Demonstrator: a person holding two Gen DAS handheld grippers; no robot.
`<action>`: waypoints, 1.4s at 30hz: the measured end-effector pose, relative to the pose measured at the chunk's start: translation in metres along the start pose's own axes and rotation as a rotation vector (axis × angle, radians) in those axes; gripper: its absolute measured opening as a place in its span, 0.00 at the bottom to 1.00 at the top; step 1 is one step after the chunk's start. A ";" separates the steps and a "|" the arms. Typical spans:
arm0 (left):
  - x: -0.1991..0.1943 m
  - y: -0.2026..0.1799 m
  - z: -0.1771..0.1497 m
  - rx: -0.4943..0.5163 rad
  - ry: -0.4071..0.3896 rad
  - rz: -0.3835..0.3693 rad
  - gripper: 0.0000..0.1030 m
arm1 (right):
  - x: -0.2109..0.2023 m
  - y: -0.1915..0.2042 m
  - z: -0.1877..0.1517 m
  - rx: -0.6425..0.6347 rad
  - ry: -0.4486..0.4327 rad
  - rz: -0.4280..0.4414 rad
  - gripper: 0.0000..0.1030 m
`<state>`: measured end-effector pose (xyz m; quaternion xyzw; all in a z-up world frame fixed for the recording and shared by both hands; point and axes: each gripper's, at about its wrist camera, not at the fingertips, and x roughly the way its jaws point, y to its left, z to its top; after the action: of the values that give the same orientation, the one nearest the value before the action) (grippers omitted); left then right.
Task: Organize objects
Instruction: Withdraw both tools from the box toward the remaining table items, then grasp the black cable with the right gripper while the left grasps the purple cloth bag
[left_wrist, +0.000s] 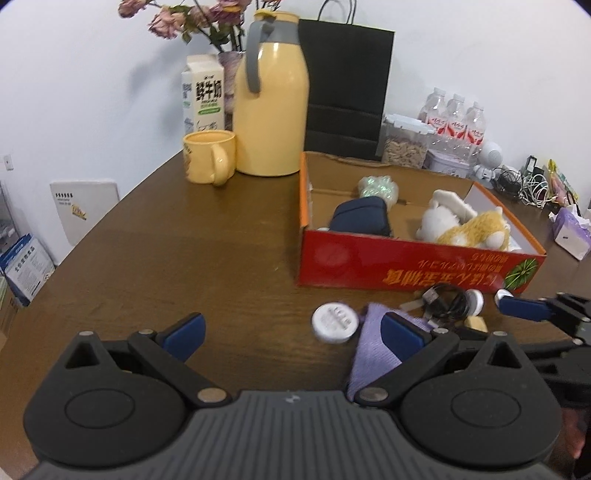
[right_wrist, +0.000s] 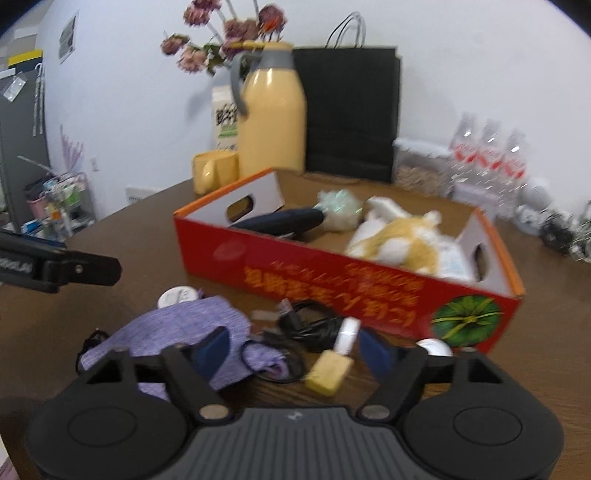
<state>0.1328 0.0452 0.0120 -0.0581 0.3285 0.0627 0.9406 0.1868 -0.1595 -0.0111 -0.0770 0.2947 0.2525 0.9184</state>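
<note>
A red cardboard box stands on the brown table and holds a dark blue pouch, a yellow-white plush toy and a greenish wrapped ball. In front of it lie a purple cloth, a white round lid, a black cable and a small yellow bottle with a white cap. My left gripper is open and empty, its right finger over the cloth. My right gripper is open around the cable and bottle.
A yellow thermos jug, yellow mug, milk carton, flowers and a black paper bag stand at the back. A jar, water bottles, cables and tissue pack line the right side.
</note>
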 end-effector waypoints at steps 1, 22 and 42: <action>0.000 0.003 -0.002 -0.005 0.003 0.001 1.00 | 0.005 0.001 0.000 0.006 0.010 0.011 0.66; 0.006 0.029 -0.016 -0.050 0.042 -0.004 1.00 | 0.034 0.009 0.005 0.068 0.055 0.050 0.27; 0.016 -0.043 -0.013 0.077 0.100 -0.072 1.00 | -0.036 -0.026 0.004 0.110 -0.125 -0.009 0.27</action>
<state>0.1441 0.0023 -0.0051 -0.0369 0.3748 0.0130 0.9263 0.1762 -0.1957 0.0128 -0.0118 0.2501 0.2363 0.9389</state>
